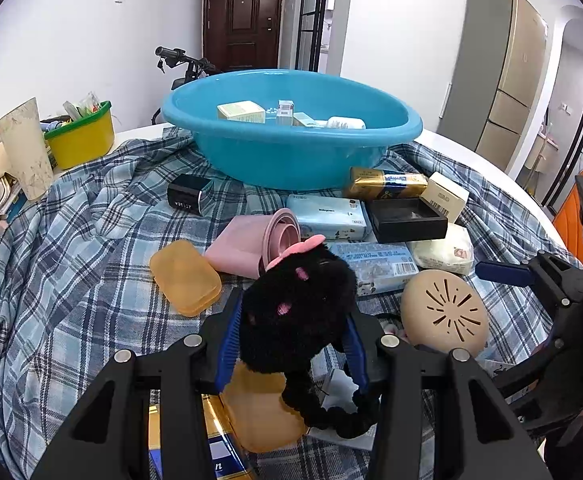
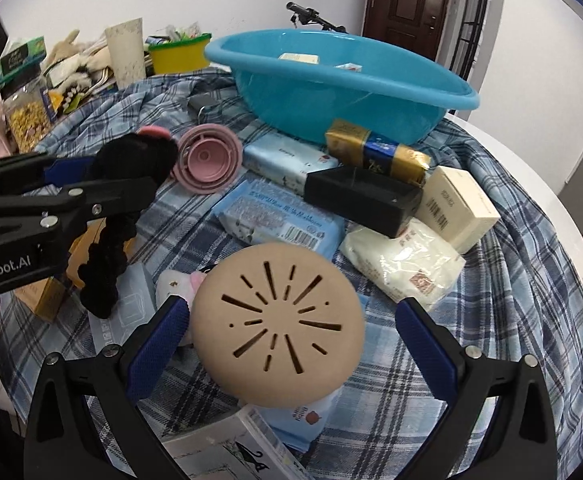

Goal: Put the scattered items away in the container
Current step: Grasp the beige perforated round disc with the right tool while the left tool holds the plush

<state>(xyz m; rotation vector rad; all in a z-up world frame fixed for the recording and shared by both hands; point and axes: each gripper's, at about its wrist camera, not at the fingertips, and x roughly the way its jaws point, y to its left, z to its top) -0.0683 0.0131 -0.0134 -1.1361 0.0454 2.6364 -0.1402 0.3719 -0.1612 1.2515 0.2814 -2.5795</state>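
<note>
The left tool (image 1: 291, 344) is gripping a black plush toy (image 1: 297, 312), its pads squeezing the fur above the worktop (image 1: 491, 156). The right tool (image 2: 287, 344) is gaping wide around a tan disc (image 2: 277, 324), pads apart from it. The basin (image 1: 291, 128) is sitting behind.

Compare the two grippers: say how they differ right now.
The left gripper is shut on the black plush toy and holds it off the cloth; the right gripper is open and holds nothing. The left one's pads press the toy; the right one's fingers straddle the beige disc with a gap on its right side. Both have blue pads and angle down at the plaid cloth.
</note>
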